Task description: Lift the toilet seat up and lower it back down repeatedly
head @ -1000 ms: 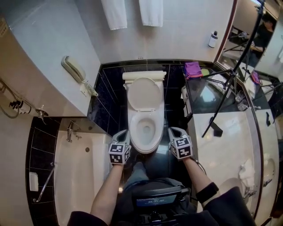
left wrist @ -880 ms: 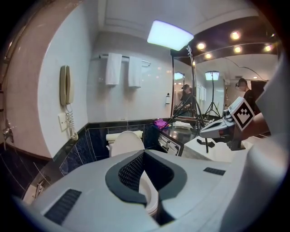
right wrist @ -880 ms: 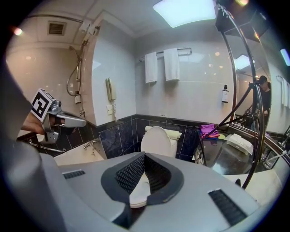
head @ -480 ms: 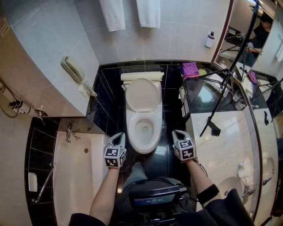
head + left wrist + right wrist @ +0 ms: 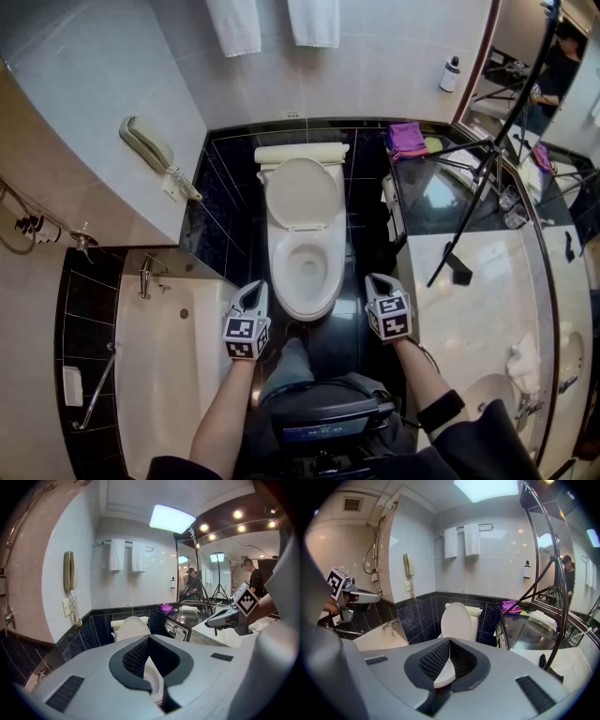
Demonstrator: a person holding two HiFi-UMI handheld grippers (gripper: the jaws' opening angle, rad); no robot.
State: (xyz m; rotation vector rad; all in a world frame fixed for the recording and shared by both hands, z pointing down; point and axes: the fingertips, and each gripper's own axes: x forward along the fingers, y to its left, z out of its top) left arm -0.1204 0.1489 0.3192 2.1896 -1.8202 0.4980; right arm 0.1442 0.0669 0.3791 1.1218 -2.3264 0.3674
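Observation:
The white toilet (image 5: 305,281) stands in the middle of the dark-tiled floor, and its lid (image 5: 302,192) leans upright against the tank (image 5: 302,153). I cannot tell whether the seat is up with the lid or lying on the bowl. My left gripper (image 5: 256,287) is shut and empty, just left of the bowl's front. My right gripper (image 5: 374,279) is shut and empty, right of the bowl's front and a little apart from it. In the left gripper view the jaws (image 5: 149,638) meet in front of the bowl. The right gripper (image 5: 449,640) aims at the upright lid (image 5: 457,620).
A bathtub (image 5: 173,375) lies to the left, with a wall phone (image 5: 150,145) above it. Towels (image 5: 262,23) hang over the tank. The vanity counter (image 5: 469,300) on the right carries a tripod (image 5: 478,187), a purple cloth (image 5: 406,139) and a bottle (image 5: 451,75).
Both grippers have drawn slightly away from the bowl's front, the right one outward to the right. The toilet lid has stayed upright.

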